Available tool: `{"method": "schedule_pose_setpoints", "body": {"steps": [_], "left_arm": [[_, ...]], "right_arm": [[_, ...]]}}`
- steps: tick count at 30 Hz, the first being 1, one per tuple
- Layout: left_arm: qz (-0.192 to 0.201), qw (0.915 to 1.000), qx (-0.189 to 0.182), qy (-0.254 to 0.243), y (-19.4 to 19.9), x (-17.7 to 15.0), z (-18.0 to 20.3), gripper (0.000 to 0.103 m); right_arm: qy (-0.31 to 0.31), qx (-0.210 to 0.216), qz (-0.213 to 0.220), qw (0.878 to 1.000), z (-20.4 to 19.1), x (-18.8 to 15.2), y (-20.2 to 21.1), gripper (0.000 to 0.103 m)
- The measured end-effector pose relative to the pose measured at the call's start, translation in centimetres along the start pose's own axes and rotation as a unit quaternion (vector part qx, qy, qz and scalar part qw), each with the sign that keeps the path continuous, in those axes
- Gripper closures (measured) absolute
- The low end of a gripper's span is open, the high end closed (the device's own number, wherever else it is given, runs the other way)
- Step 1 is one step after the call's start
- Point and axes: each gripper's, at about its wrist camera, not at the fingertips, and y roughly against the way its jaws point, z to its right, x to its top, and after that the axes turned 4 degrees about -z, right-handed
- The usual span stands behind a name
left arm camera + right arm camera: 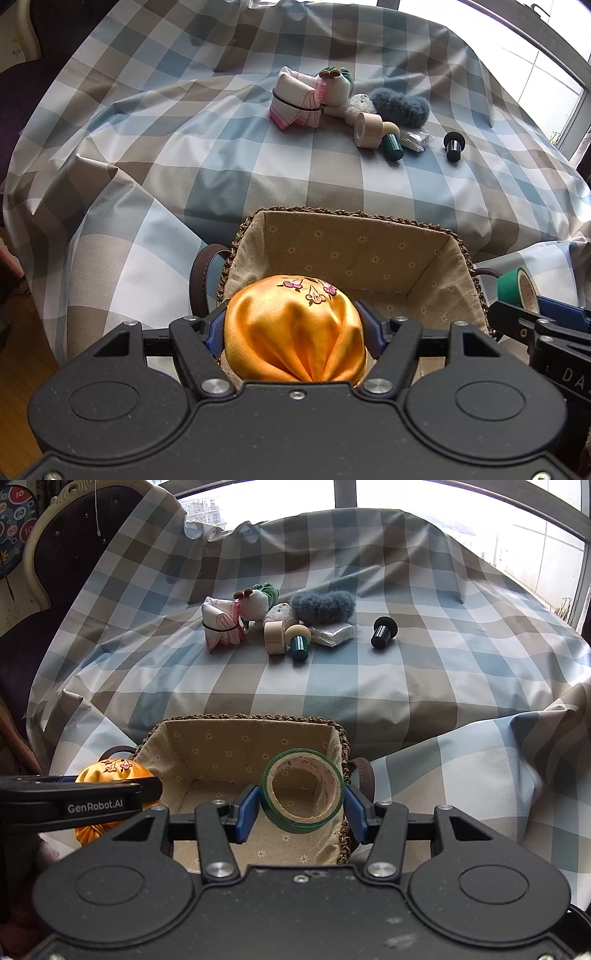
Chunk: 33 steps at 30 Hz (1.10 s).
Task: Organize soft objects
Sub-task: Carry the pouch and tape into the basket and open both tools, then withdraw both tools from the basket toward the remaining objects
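Progress looks early: the lined wicker basket (pixel 424 254) shows only bare floral lining, as far as either view reaches, and nothing soft has landed in it yet. Your left gripper (pixel 294 328) is clamped on the orange satin pouch (pixel 295 332), which bulges between the fingers just over the basket's near rim. Your right gripper (pixel 301 799) pinches the green tape roll (pixel 301 790) between its blue pads, over the basket's right side; tape hardly seems soft, so judge whether it belongs there. Far ahead of both sets of fingers, on the checked table (pixel 406 686), wait the banded cloth bundle (pixel 221 627), small plush toys (pixel 258 603), grey fluffy piece (pixel 321 605), beige roll (pixel 275 637), two mushroom-shaped pegs (pixel 299 640) and a plastic packet (pixel 334 635).
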Motion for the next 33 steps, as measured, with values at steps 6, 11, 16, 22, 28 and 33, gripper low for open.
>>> {"method": "schedule_pose_setpoints", "body": {"steps": [6, 11, 16, 22, 28, 33], "left_arm": [[-0.007, 1.0, 0.002, 0.001, -0.37, 0.09, -0.03, 0.036], [0.006, 0.9999, 0.007, -0.01, -0.1, -0.01, 0.35, 0.023], [0.011, 0.9997, 0.015, -0.013, 0.1, -0.01, 0.43, 0.023], [0.011, 0.9997, 0.019, -0.012, 0.13, 0.08, 0.26, 0.023], [0.01, 0.9996, 0.022, -0.016, 0.15, 0.02, 0.44, 0.023], [0.009, 0.9995, 0.023, -0.018, 0.05, 0.0, 0.44, 0.022]], "right_arm": [[-0.001, 0.006, -0.006, 1.0, 0.08, 0.01, -0.33, 0.052], [0.003, 0.007, -0.001, 1.0, -0.1, 0.03, -0.21, 0.041], [0.0, 0.003, 0.0, 1.0, 0.04, -0.04, -0.13, 0.041], [-0.004, 0.0, -0.003, 1.0, 0.1, -0.12, -0.17, 0.041], [-0.004, -0.001, -0.005, 1.0, 0.06, -0.21, -0.21, 0.041], [-0.005, -0.002, -0.006, 1.0, 0.04, -0.24, -0.3, 0.041]]}}
